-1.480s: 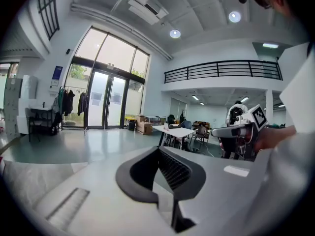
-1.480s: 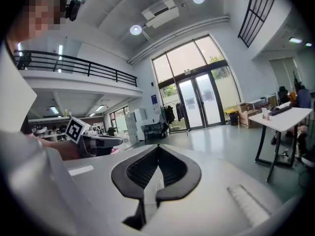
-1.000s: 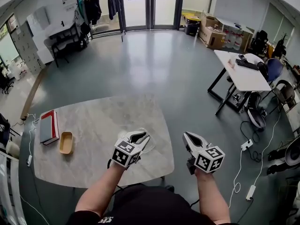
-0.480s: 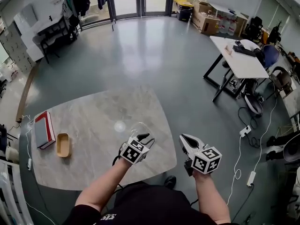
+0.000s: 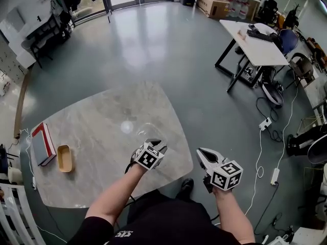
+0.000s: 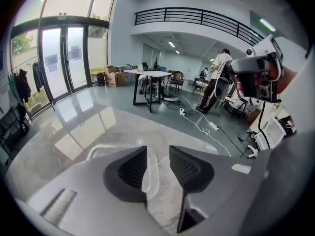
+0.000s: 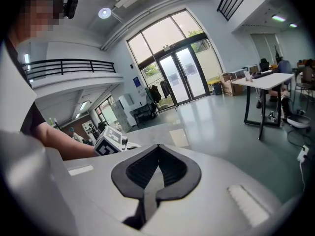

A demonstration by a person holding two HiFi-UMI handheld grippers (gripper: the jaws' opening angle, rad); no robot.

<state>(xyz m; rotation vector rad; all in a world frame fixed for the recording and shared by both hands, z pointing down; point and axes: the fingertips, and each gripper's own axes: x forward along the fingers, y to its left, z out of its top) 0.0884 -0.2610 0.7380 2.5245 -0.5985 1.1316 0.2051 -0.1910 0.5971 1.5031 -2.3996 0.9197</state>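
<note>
Left tool (image 6: 157, 154): jaws spread, straddling the rim of a clear plastic container (image 6: 149, 167), not yet clamped. Container rests on grey marble tabletop (image 5: 87, 126), near its edge. Right tool (image 7: 156, 167): pressed together, empty, off the tabletop.

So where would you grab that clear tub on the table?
Probably by its thin rim, coming down from the person's side. The tub sits open-topped on the table and looks too wide to span, so one tong would go inside the wall and one outside. The left tongs are open with that rim between them.
</note>
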